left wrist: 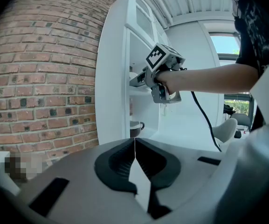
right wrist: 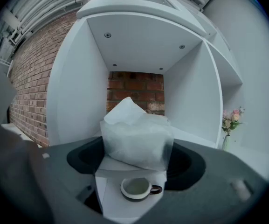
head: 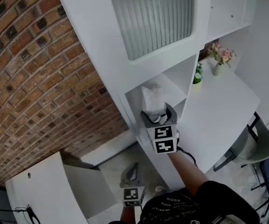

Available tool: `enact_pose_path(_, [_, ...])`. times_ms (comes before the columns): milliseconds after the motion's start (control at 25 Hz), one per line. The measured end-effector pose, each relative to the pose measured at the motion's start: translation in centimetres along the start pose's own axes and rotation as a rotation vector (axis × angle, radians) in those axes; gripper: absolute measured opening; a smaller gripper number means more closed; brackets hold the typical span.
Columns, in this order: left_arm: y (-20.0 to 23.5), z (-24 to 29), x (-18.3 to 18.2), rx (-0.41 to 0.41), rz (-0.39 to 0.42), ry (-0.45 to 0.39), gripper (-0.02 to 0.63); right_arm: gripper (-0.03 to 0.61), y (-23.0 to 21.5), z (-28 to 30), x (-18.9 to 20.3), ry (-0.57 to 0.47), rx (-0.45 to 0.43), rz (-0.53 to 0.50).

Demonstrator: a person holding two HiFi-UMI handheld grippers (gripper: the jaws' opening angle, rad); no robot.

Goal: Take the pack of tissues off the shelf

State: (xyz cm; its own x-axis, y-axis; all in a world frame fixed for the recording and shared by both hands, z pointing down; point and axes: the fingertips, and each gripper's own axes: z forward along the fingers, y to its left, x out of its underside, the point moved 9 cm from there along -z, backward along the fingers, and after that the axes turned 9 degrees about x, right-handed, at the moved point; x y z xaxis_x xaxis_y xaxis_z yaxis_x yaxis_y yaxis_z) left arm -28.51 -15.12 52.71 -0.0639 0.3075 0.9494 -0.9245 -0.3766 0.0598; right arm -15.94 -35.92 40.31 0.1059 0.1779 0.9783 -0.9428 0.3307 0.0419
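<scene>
— Pack of tissues (right wrist: 136,141): where is it?
— In the open compartment of the white shelf unit (head: 125,55), at the front edge of that shelf and about midway between its two side walls. Bare brick shows at the back of the compartment. The pack is wrapped in clear film, and one tissue stands up from its top in a peak.
— And the right gripper (head: 157,118)?
— It reaches into the compartment mouth with one jaw on each side of the pack. The right gripper view shows the pack filling the gap from pad to pad, so the jaws are clamped on it. The pack's lower edge sits a little tilted.
— What about the left gripper (left wrist: 134,153)?
— Its jaws are pressed together with nothing between them. In the head view it hangs low, well below the shelf and well apart from the pack, pointed toward the shelf unit.
— Anything else on the shelves?
— A cup (right wrist: 136,189) stands on the shelf below, near its front edge, directly under the pack, with its dark handle turned to the right in the right gripper view.
— And around the unit?
— A brick wall (head: 31,78) runs along its left. On its right a white counter (head: 218,106) carries a vase of pink flowers (head: 220,57) at its far end. A door with ribbed glass (head: 153,17) closes the space above the compartment.
</scene>
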Motion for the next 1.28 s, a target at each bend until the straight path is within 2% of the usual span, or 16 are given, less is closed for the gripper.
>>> enact_pose_path(440, [-0.9,0.0,-0.4,0.011,0.002,-0.018,0.009,0.339,-0.7,-1.7,-0.4,-0.073,-0.047,-0.01])
enact_pose_path(880, [-2.2,-0.2,-0.7,0.025,0.019,-0.04,0.009,0.339,-2.9,-6.2,-0.5,-0.144,-0.091,-0.068])
enact_pose_path(1040, [-2.9,0.2,0.5,0.039,0.038,-0.05,0.009,0.339,-4.2,-7.7,0.3,-0.148,-0.067,-0.097])
enact_pose_path(1280, [-3.8,0.2,0.5,0.045,0.038,-0.06,0.009,0.339,-5.8,-9.6,1.4,-0.141,-0.063,-0.083])
